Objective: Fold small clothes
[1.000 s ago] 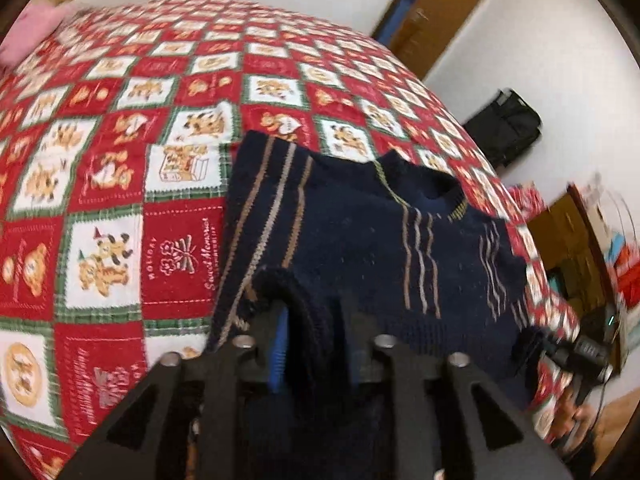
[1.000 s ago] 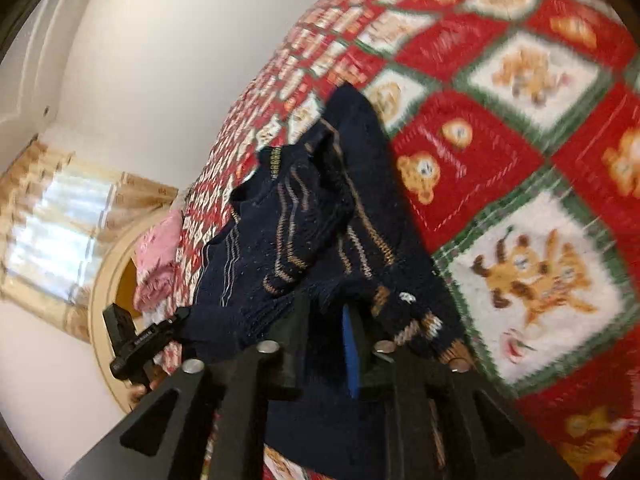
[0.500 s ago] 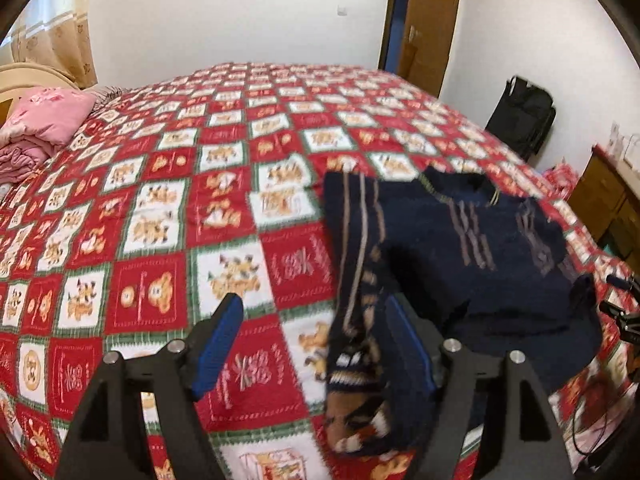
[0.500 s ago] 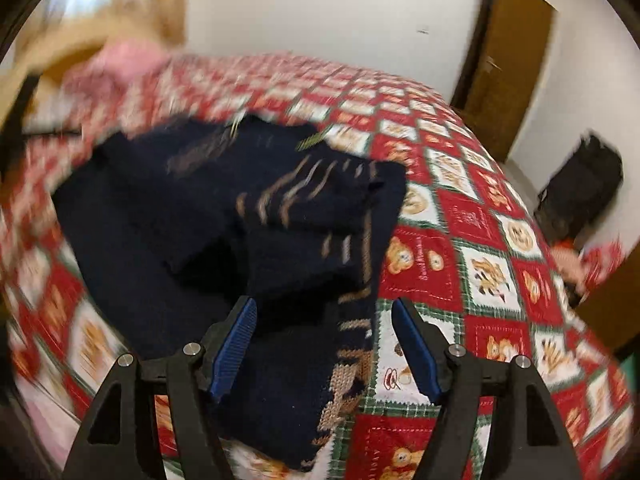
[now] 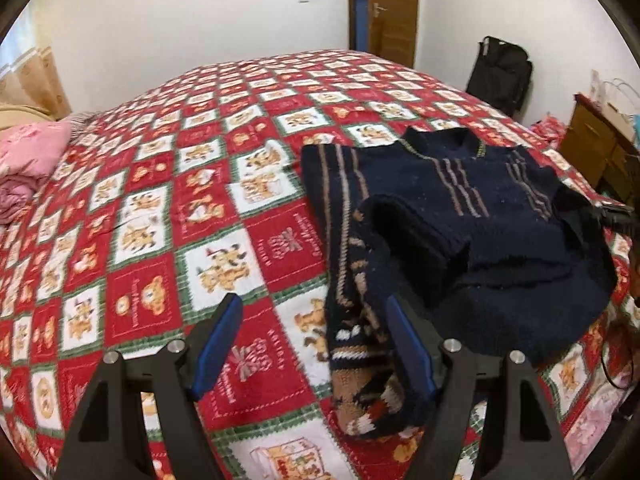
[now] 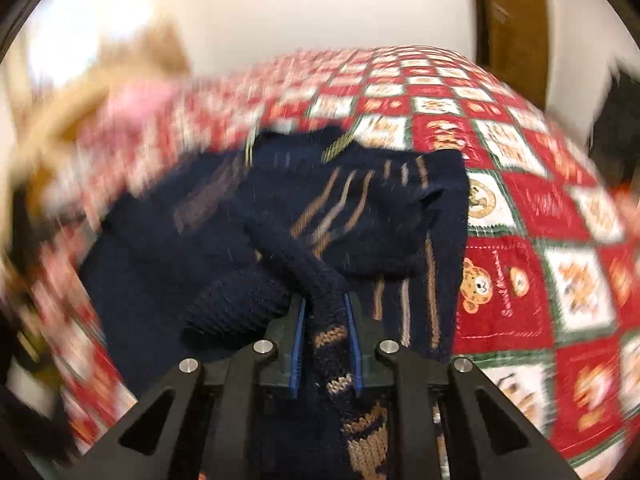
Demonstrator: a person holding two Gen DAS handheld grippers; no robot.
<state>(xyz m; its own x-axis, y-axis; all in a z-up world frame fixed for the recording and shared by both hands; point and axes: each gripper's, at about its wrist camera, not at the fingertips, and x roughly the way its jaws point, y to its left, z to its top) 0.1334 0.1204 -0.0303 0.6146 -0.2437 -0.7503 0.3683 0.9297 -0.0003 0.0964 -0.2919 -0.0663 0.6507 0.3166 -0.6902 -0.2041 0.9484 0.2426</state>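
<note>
A navy knitted sweater (image 5: pixel 500 216) with tan stripes lies crumpled on the red patchwork bedspread (image 5: pixel 160 240). Its patterned sleeve cuff (image 5: pixel 360 360) rests just inside the right finger of my left gripper (image 5: pixel 314 340), which stands open above the bedspread with no pad pressing on the cloth. In the blurred right wrist view the sweater (image 6: pixel 180 240) fills the middle. My right gripper (image 6: pixel 326 320) is closing, and a rope of sleeve fabric (image 6: pixel 320 280) fills the narrow gap between its blue pads.
Folded pink cloth (image 5: pixel 28 160) lies at the bed's left edge. A black bag (image 5: pixel 500 76) stands by the far wall beside a wooden door (image 5: pixel 392 12). A wooden cabinet (image 5: pixel 600 148) is at the right. The bedspread (image 6: pixel 520 280) extends right of the sweater.
My left gripper let go of the sweater, opened wide and drew back to the left. My right gripper opened, then closed on the sleeve and lifted while its view rolled upright.
</note>
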